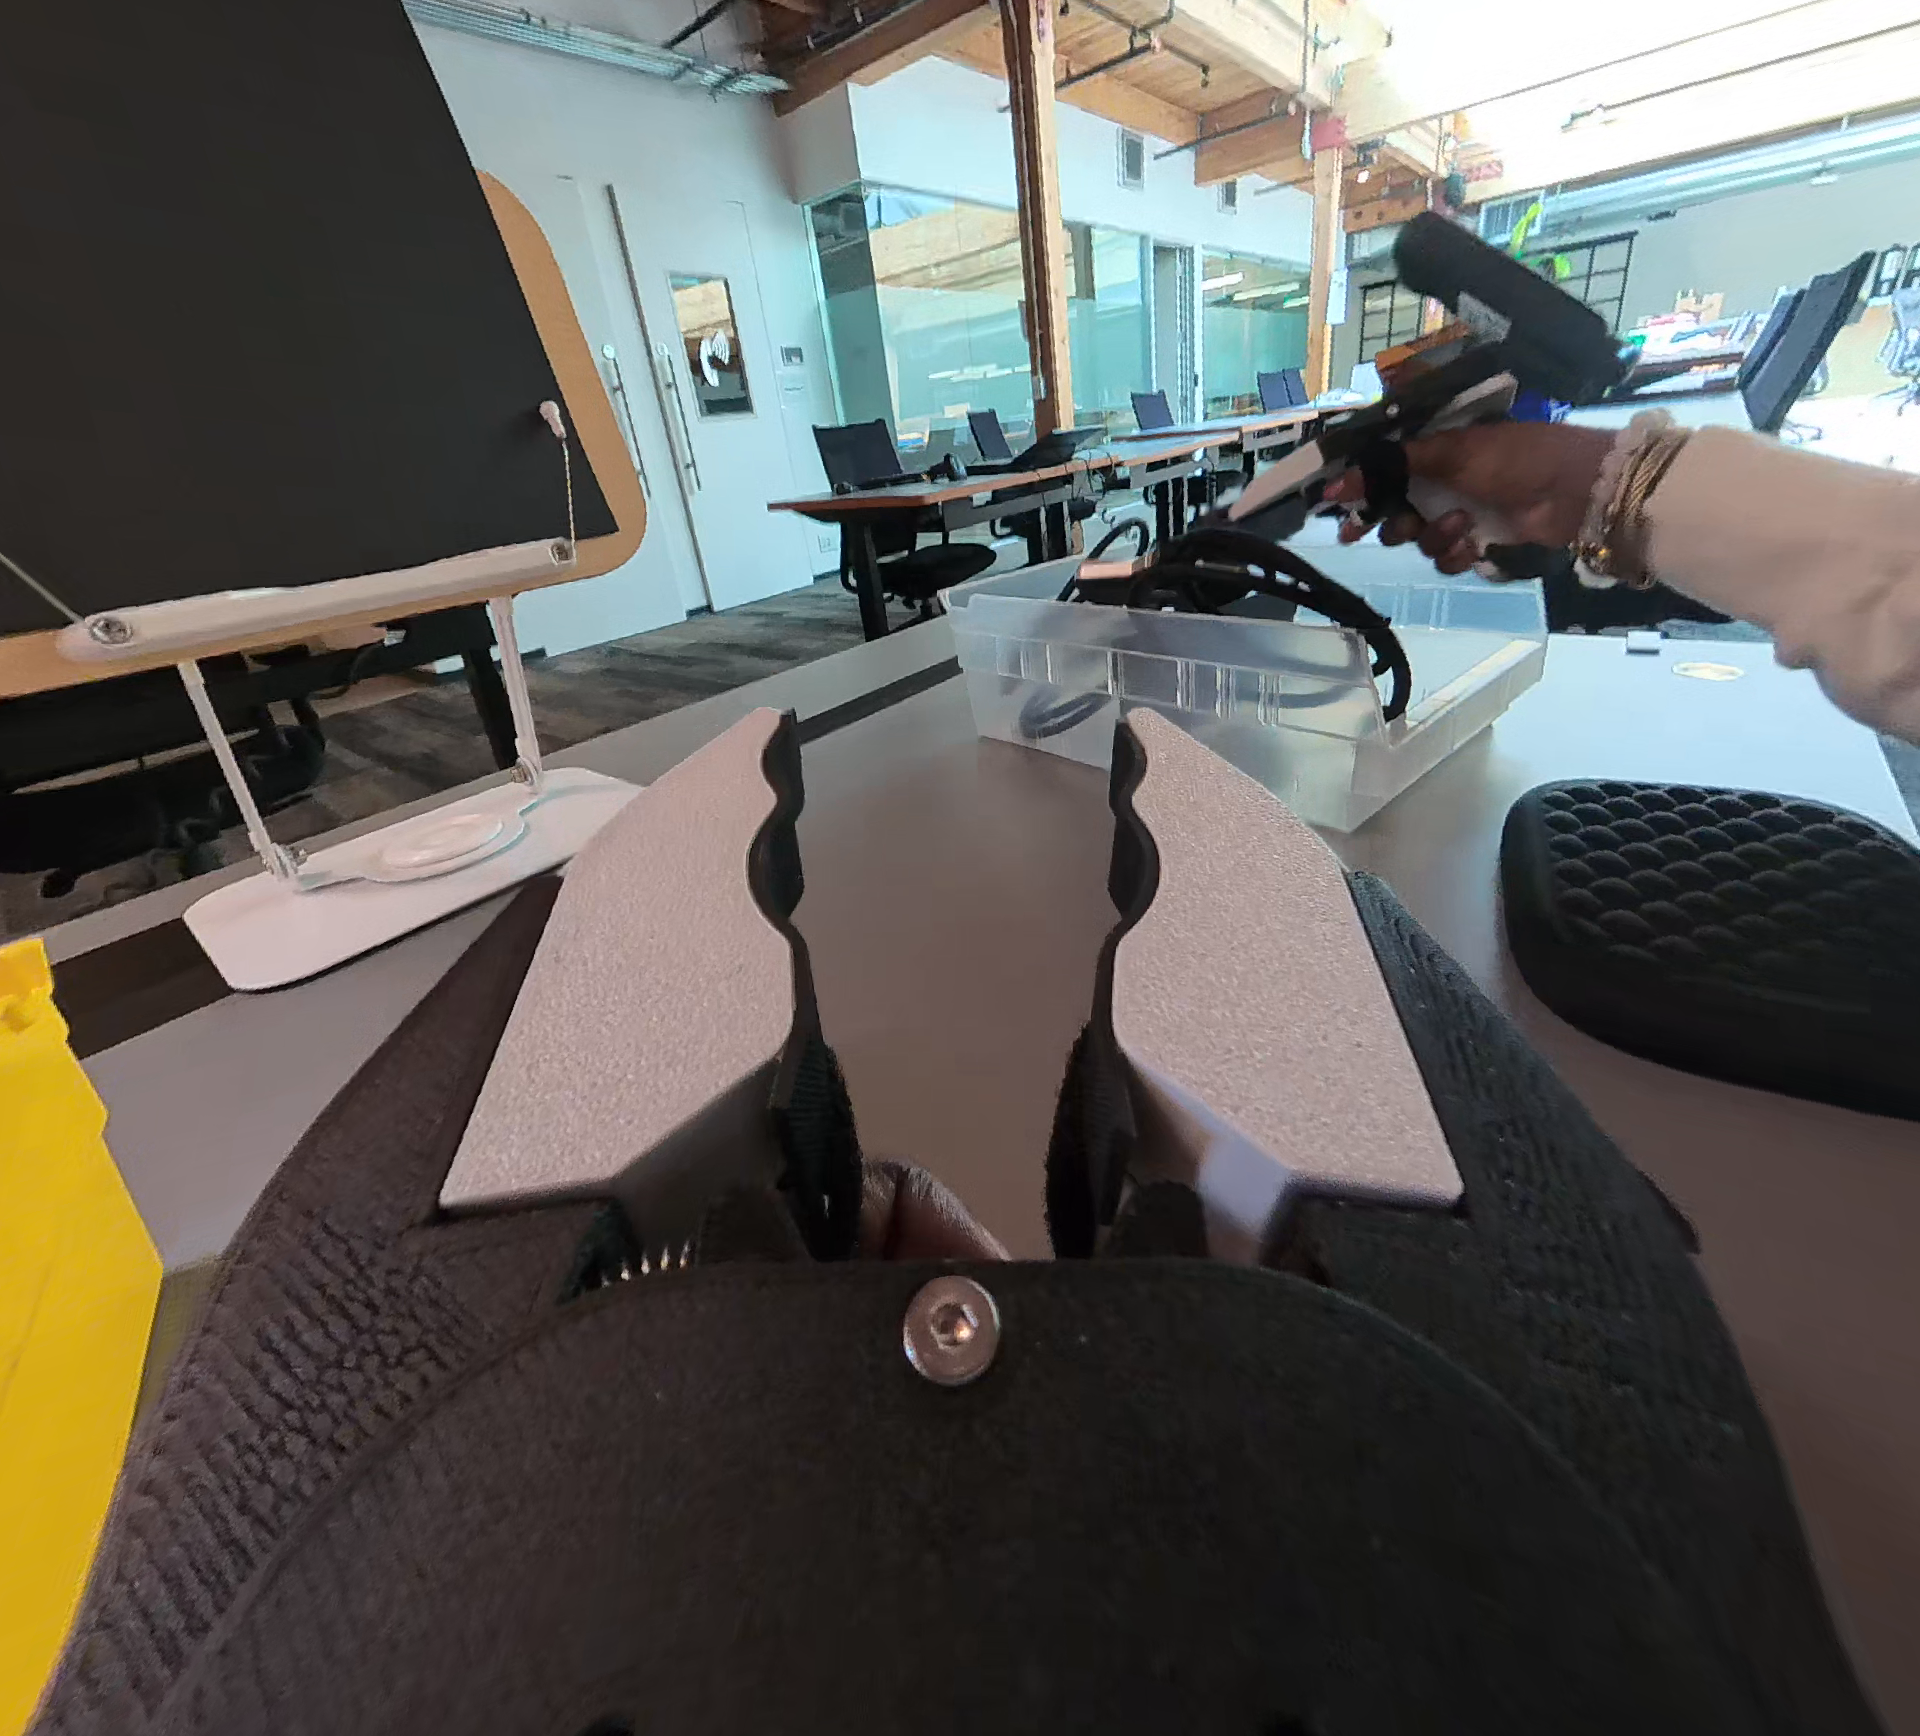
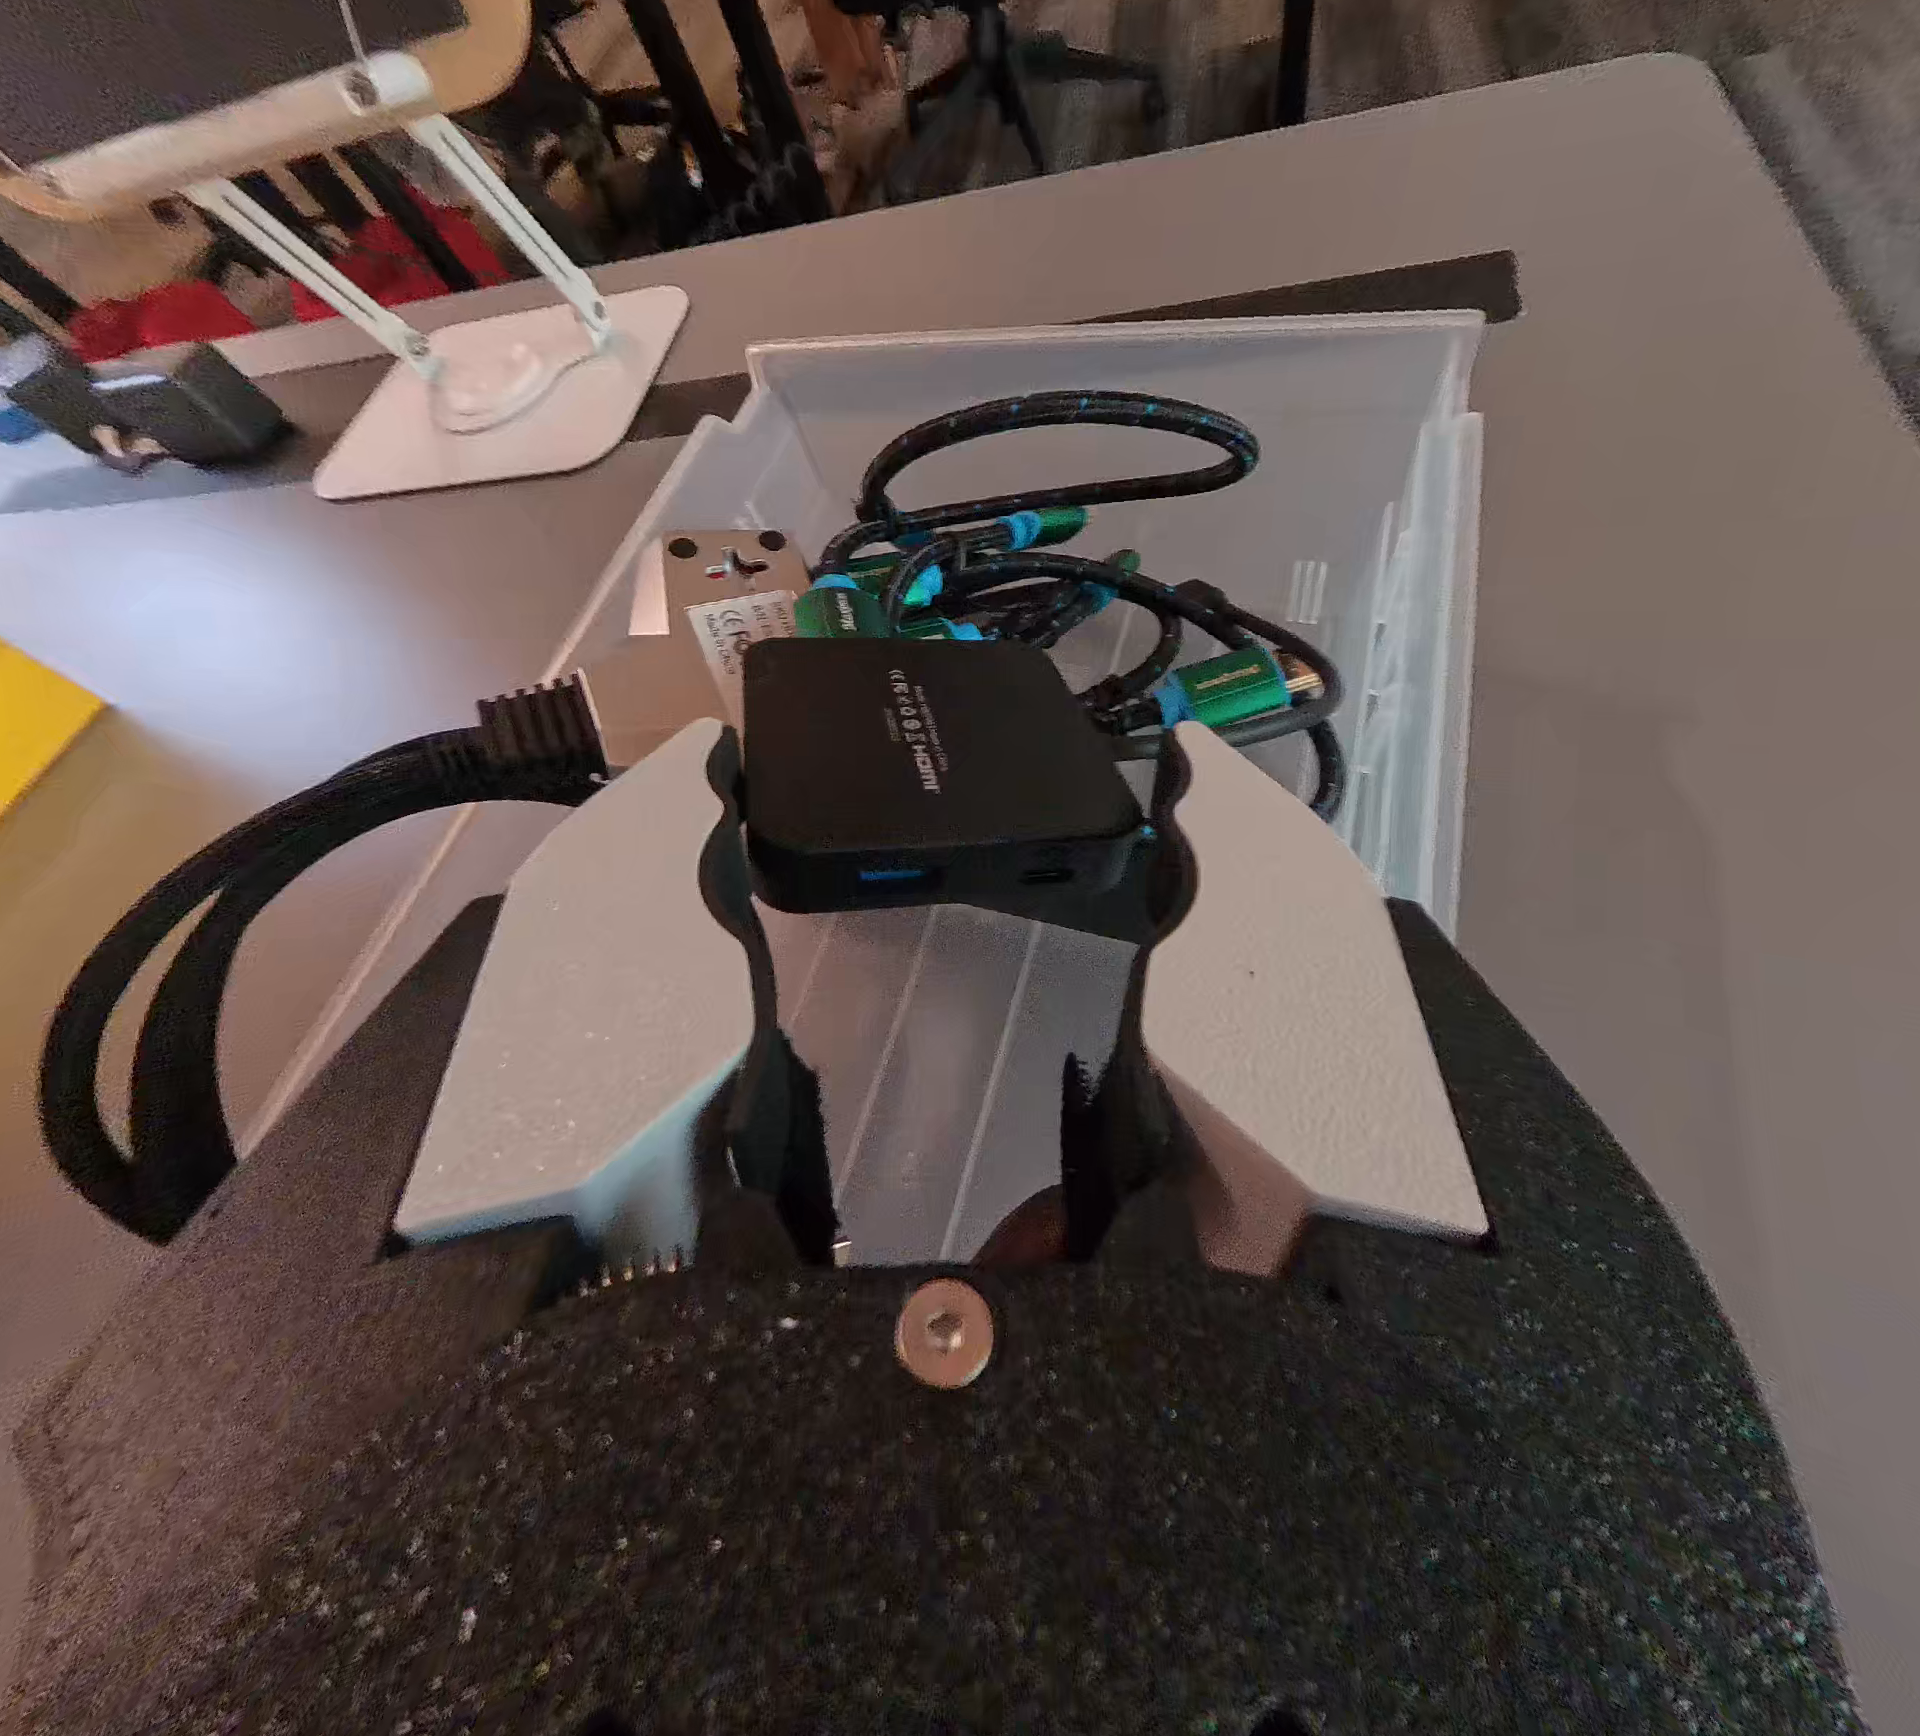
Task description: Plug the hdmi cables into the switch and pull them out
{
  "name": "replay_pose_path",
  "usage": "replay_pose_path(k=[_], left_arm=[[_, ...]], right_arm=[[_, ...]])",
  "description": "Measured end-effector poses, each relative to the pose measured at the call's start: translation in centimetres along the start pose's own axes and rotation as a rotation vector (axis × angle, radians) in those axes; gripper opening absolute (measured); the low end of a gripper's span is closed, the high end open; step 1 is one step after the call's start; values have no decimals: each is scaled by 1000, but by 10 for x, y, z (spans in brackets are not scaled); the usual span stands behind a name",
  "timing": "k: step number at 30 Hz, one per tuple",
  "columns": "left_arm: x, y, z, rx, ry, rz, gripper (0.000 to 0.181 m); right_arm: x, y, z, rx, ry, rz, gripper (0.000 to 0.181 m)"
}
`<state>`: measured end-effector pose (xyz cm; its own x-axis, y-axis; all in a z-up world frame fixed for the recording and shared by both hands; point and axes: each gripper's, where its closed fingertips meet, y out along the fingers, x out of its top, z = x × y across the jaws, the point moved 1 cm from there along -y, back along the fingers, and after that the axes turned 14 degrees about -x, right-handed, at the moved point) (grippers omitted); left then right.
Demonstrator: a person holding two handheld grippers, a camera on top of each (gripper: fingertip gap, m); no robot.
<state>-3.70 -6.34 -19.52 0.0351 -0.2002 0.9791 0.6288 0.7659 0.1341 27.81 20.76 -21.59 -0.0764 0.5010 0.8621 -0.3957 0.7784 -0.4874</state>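
In the right wrist view my right gripper (image 2: 945,751) is shut on the black switch box (image 2: 925,741), one fingertip on each side, and holds it above the clear plastic bin (image 2: 1122,330). Behind the switch, several black-and-blue braided HDMI cables (image 2: 1060,408) with green plugs (image 2: 1236,684) lie coiled in the bin. In the left wrist view my left gripper (image 1: 956,736) is open and empty, low over the grey table, a short way in front of the bin (image 1: 1143,678). The right gripper (image 1: 1247,502) shows there, held by a hand above the cables (image 1: 1247,564).
A thick black braided cable (image 2: 156,1011) loops outside the bin's left side, next to a silver device (image 2: 727,585). A white stand (image 1: 416,865) carrying a black board is at the left. A black mesh pad (image 1: 1714,938) lies at the right, a yellow block (image 1: 52,1271) at the left edge.
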Motion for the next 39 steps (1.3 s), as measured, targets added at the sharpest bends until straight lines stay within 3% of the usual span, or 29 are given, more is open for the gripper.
replay_pose_path(k=[1,3,4,7,9,12,14,17,18,19,21,23,24,25,29,32,39], left_arm=[[-3,-1,2,12,-9,26,57],[-8,-8,12,106,-46,98,57],[-8,-16,17,174,-69,142,58],[15,-52,21,402,-27,187,65],[37,-87,27,604,39,143,69],[47,-136,37,806,71,99,74],[33,-158,48,856,23,149,82],[4,-178,61,880,-36,294,88],[-3,-182,65,885,-39,324,88],[-10,-183,67,880,-48,341,87],[-29,-180,70,838,-114,369,81],[-44,-174,68,756,-192,427,59],[-46,-167,65,695,-204,447,29],[-47,-162,64,656,-201,459,5],[-50,-145,60,598,-100,548,3],[-52,-121,51,514,-162,501,6],[-57,-72,44,414,-74,523,11]], right_arm=[[2,-2,-1,-28,-25,-19,92],[16,-17,11,-17,-107,-184,141],[28,-33,18,-28,-110,-326,148],[47,-105,43,-61,-45,-723,143],[34,-140,63,-82,-5,-845,137],[-3,-160,96,-112,64,-951,117],[-34,-144,114,-172,9,-896,92],[-83,-87,135,-194,-180,-533,103],[-89,-74,137,-190,-209,-438,114],[-92,-66,135,-209,-217,-373,112],[-98,-48,129,-212,-218,-253,97],[-111,-33,126,-185,-210,-105,65],[-111,-30,123,-200,-238,-89,40],[-110,-28,128,-167,-293,-94,35],[-111,-26,149,-86,-420,-144,29],[-116,-31,168,0,-491,-164,31],[-133,-49,222,351,-616,-178,32]])
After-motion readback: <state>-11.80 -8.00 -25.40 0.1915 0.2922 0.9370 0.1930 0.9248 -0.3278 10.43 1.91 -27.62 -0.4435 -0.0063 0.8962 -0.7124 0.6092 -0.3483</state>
